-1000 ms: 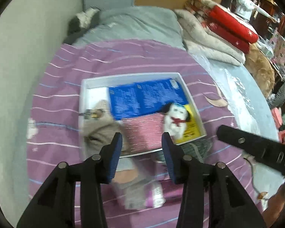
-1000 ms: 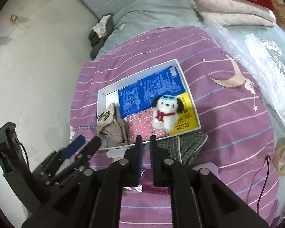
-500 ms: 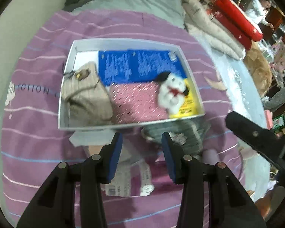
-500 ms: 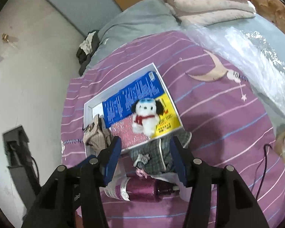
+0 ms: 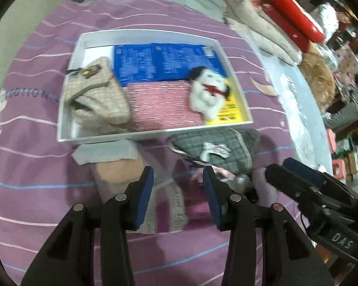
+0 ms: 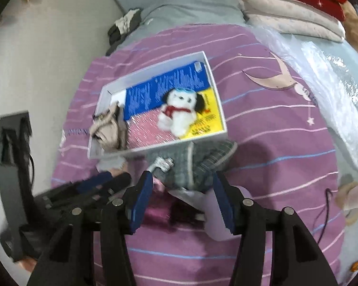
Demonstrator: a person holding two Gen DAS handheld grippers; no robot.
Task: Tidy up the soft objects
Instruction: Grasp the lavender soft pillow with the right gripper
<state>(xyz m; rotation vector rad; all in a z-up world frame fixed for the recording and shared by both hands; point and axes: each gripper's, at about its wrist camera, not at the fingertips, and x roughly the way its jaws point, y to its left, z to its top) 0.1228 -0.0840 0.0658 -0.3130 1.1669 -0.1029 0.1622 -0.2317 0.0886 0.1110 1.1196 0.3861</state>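
A white tray lies on the purple striped bedspread. It holds a beige woven pouch, a white plush dog with a red scarf, a blue pack, a pink pack and a yellow card. A grey plaid pouch lies just in front of the tray. My left gripper is open and empty above pale packets on the bedspread. My right gripper is open, its fingers either side of the plaid pouch. The tray and dog lie beyond it.
Folded quilts and a red cushion are stacked at the back right. Clear plastic sheeting covers the bed's right side. A grey blanket lies behind. A bare wall is on the left. A black cable lies at the right.
Both grippers have moved closer to the bedspread and the tray. My right gripper went from shut to wide open and now straddles the plaid pouch. The left stays open.
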